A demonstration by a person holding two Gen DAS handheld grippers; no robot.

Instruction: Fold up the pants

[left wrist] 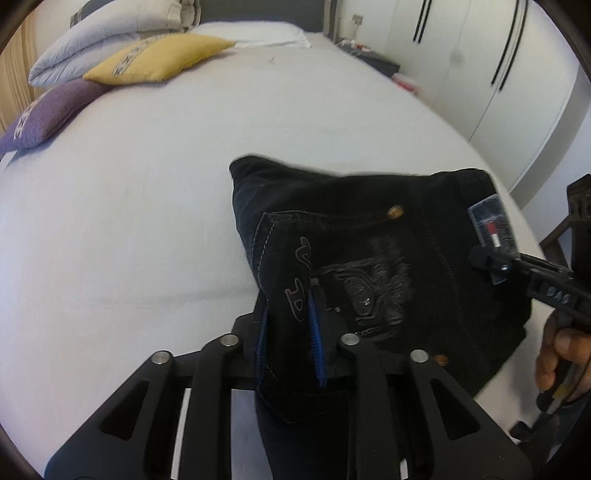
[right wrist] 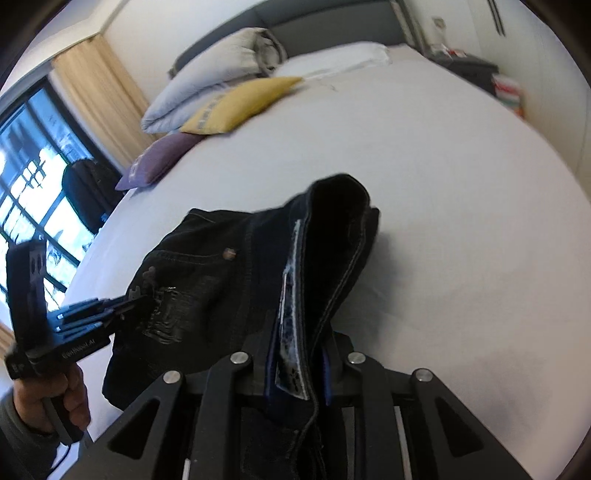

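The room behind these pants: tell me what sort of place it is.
Most likely a home bedroom. The black pants lie on a wide bed with a white sheet, pillows and cushions are stacked by a padded grey headboard, and tall white wardrobe doors stand alongside.

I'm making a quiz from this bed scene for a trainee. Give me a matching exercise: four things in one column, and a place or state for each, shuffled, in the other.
Column one:
1. black denim pants
2. mustard-yellow square cushion
3. purple square cushion
4. left claw

Column two:
A. lies nearest the bed's side edge, below the yellow one
B. shut on a fold of dark fabric
C. bunched on the white bed sheet, held at two points
D. leans against the folded pale grey duvet

Pairs: 1-C, 2-D, 3-A, 4-B
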